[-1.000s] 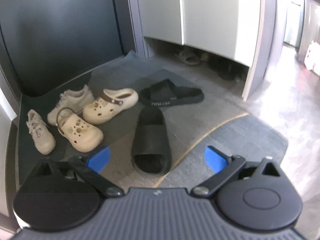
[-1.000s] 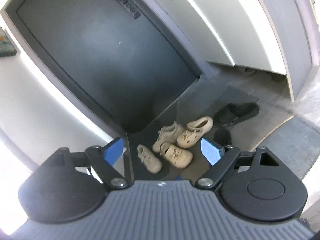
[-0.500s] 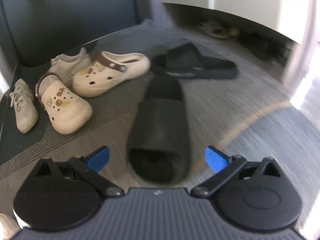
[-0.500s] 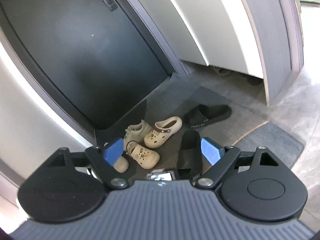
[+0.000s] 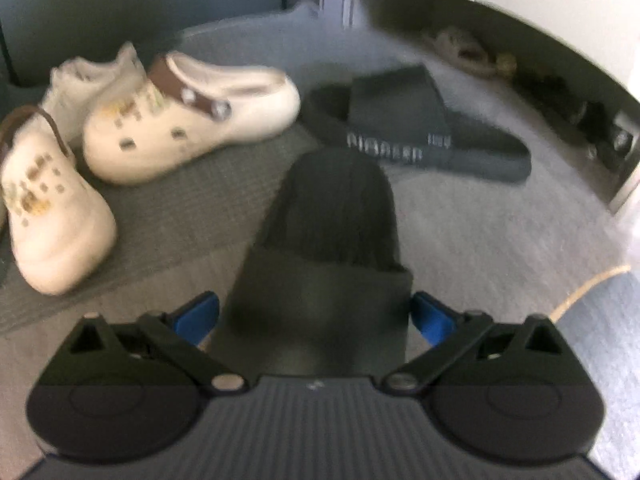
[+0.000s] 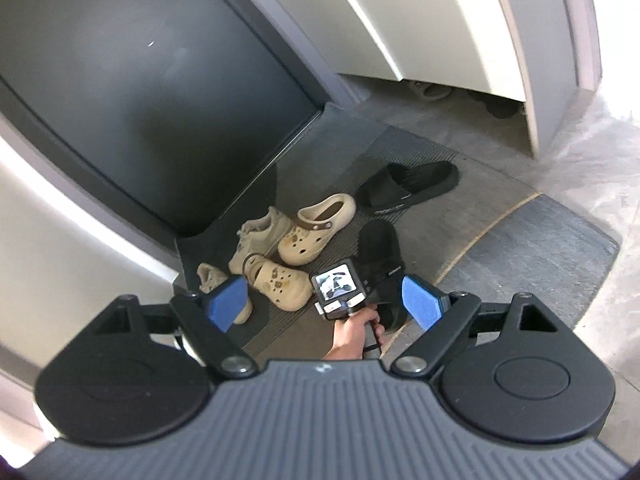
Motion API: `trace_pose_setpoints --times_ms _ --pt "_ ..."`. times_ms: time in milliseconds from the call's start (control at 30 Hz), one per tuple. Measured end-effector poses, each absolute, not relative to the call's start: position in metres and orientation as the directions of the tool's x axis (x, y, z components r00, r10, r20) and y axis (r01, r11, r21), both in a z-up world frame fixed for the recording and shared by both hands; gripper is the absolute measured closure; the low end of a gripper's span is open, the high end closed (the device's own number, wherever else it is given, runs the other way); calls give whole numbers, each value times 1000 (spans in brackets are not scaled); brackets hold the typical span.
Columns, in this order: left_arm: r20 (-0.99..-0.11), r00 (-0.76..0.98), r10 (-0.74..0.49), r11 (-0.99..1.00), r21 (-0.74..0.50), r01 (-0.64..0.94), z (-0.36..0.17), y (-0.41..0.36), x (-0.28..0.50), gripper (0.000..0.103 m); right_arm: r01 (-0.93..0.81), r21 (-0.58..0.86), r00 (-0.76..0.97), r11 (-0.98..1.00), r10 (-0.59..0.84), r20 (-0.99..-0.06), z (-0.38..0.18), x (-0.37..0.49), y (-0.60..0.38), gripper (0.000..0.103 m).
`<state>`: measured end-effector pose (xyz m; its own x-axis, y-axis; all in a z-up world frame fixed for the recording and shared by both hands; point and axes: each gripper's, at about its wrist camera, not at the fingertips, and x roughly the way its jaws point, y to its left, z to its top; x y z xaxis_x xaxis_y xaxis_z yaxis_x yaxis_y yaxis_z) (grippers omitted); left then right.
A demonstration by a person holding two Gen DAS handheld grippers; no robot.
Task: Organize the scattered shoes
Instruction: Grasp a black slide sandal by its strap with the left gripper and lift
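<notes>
shoes (image 6: 304, 240) on grey doormat (image 6: 400, 152) by dark door (image 6: 140, 80) (both tongs agape: left (image 5: 316, 316) astride black slide (image 5: 332, 248), right (image 6: 326, 300) empty)

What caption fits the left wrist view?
Open left gripper straddling a black slide sandal, its pair and cream clogs beyond.

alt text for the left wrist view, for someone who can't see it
The left gripper straddles the toe end of a black slide, open blue fingers either side of it. Its mate lies crosswise beyond; two cream clogs sit at left on the grey mat.
</notes>
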<state>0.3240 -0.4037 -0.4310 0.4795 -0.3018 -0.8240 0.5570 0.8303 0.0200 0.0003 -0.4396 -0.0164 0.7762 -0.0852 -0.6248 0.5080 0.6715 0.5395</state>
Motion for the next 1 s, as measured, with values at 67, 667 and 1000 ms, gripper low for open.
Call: trace_pose_setpoints --times_ms 67,667,1000 --pt "-820 490 -296 825 39 563 -430 -405 319 6 524 535 776 663 -111 -621 -15 -5 -443 16" --pt "-808 539 -238 911 7 412 -359 -262 249 12 402 647 859 648 -22 -511 4 -51 -434 16" --pt "-844 475 -249 927 -65 371 -375 -216 186 12 342 651 852 678 67 -519 6 -66 -388 16"
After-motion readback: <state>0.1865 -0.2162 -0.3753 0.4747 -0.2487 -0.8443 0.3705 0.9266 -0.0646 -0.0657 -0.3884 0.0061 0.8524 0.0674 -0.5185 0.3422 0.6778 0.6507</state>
